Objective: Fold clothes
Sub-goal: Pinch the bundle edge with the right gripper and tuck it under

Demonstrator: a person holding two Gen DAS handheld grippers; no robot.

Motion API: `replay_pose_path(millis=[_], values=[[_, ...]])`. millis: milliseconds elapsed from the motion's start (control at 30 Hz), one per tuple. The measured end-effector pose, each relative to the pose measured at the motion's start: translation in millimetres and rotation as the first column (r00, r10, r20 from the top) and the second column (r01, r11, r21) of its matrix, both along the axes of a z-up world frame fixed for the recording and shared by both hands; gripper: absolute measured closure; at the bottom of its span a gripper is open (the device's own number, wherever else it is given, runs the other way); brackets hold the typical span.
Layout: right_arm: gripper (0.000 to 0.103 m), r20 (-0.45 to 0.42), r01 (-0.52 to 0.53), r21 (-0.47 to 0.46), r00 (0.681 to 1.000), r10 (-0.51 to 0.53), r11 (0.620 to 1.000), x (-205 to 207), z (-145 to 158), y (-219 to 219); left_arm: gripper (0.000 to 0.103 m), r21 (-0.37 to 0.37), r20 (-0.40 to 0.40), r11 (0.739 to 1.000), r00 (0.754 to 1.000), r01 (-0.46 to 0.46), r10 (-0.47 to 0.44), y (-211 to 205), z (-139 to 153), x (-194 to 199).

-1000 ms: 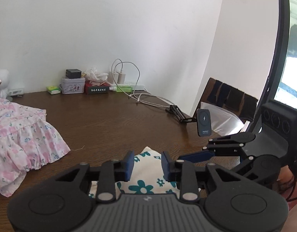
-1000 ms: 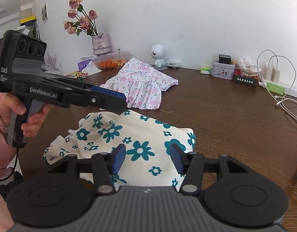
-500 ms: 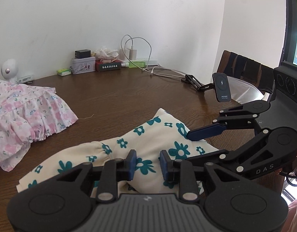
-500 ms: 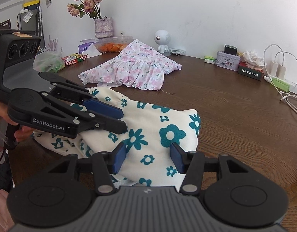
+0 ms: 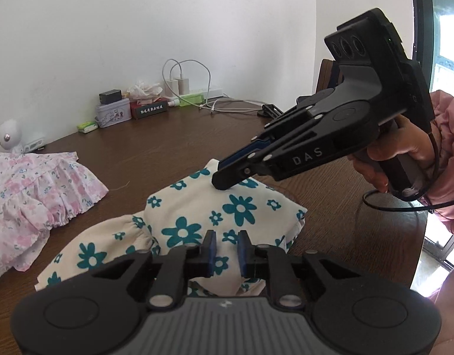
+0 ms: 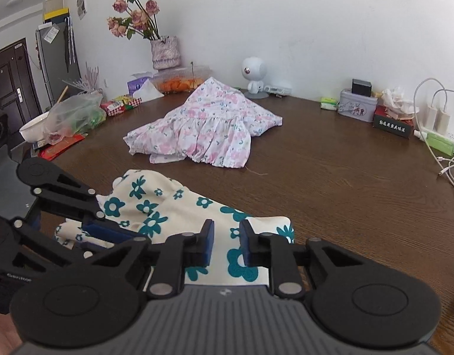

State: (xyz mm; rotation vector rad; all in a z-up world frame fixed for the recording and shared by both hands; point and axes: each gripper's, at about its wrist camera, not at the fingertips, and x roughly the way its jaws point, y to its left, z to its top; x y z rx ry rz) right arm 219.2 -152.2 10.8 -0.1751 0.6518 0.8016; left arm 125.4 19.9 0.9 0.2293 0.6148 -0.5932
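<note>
A cream garment with teal flowers lies folded over at the near edge of the brown table; it also shows in the right wrist view. My left gripper sits low over its near part, jaws narrowly apart with cloth between them. My right gripper is narrowly open over the garment's right part; in the left wrist view its tip rests on the cloth's far edge. A pink floral dress lies crumpled further back.
Along the wall stand a tin, a dark red box, chargers with white cables, a white robot toy, a vase of flowers, a plastic bag and a bowl. A chair stands at the right.
Both grippers have moved in over the teal-flowered garment. The right gripper's jaws have narrowed, and the garment now lies more bunched and folded.
</note>
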Motion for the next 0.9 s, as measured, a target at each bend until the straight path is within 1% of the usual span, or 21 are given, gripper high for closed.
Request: replay_pose_path(millis=[133,200,300,367,400,433,467,533,567,633,800,900], values=[[0.087,-0.037,0.013,-0.024,0.999,-0.013,1.000,8.4,-18.7,7.5,0.089,-0.014,-0.006,1.000,1.000,-0.012,0.012,2.6,-9.5,-0.9],[0.087,-0.046,0.024,-0.011,0.999,-0.025,1.000,9.6,-26.9,7.2,0.089,-0.022,-0.010,1.000,1.000,-0.014,0.014,3.4,-12.3,-0.3],[0.086,-0.050,0.028,0.015,0.998,-0.027,0.999,9.5,-24.9,4.7,0.088,-0.054,-0.022,0.998,1.000,-0.017,0.016,8.2,-8.0,2.5],[0.083,-0.040,0.027,0.061,0.999,-0.024,0.998,4.0,-16.4,-2.3,0.085,-0.120,-0.028,0.993,0.999,-0.022,0.018,16.5,5.6,6.1],[0.083,-0.037,0.032,0.098,0.999,-0.028,0.995,-0.7,-10.2,-8.5,0.078,-0.159,-0.028,0.987,0.999,-0.025,0.021,21.3,13.4,8.4],[0.083,-0.028,0.035,0.119,0.999,-0.032,0.992,-6.8,-4.8,-13.3,0.073,-0.192,-0.017,0.981,0.999,-0.030,0.027,26.0,21.1,11.7],[0.082,-0.012,0.036,0.124,0.999,-0.034,0.992,-14.3,-0.1,-16.6,0.072,-0.206,-0.008,0.978,0.999,-0.036,0.035,28.4,26.9,16.4],[0.082,0.014,0.036,0.128,0.999,-0.038,0.991,-28.6,6.9,-22.0,0.075,-0.185,-0.009,0.980,0.998,-0.067,0.066,27.5,32.8,31.6],[0.082,0.020,0.036,0.119,0.999,-0.039,0.992,-34.5,6.7,-22.5,0.076,-0.174,-0.016,0.982,0.998,-0.069,0.067,25.7,32.0,40.0],[0.082,0.014,0.049,0.094,0.999,-0.050,0.994,-42.5,0.8,-22.7,0.087,-0.154,-0.046,0.986,0.997,-0.066,0.060,20.7,26.1,54.4],[0.082,-0.017,0.077,0.055,0.997,-0.076,0.996,-52.3,-21.5,-24.1,0.089,-0.124,-0.106,0.987,0.990,-0.105,0.092,16.9,2.3,65.6],[0.082,-0.019,0.077,0.042,0.997,-0.076,0.996,-52.2,-29.1,-21.2,0.089,-0.136,-0.121,0.983,0.987,-0.124,0.108,19.5,-8.9,67.8]])
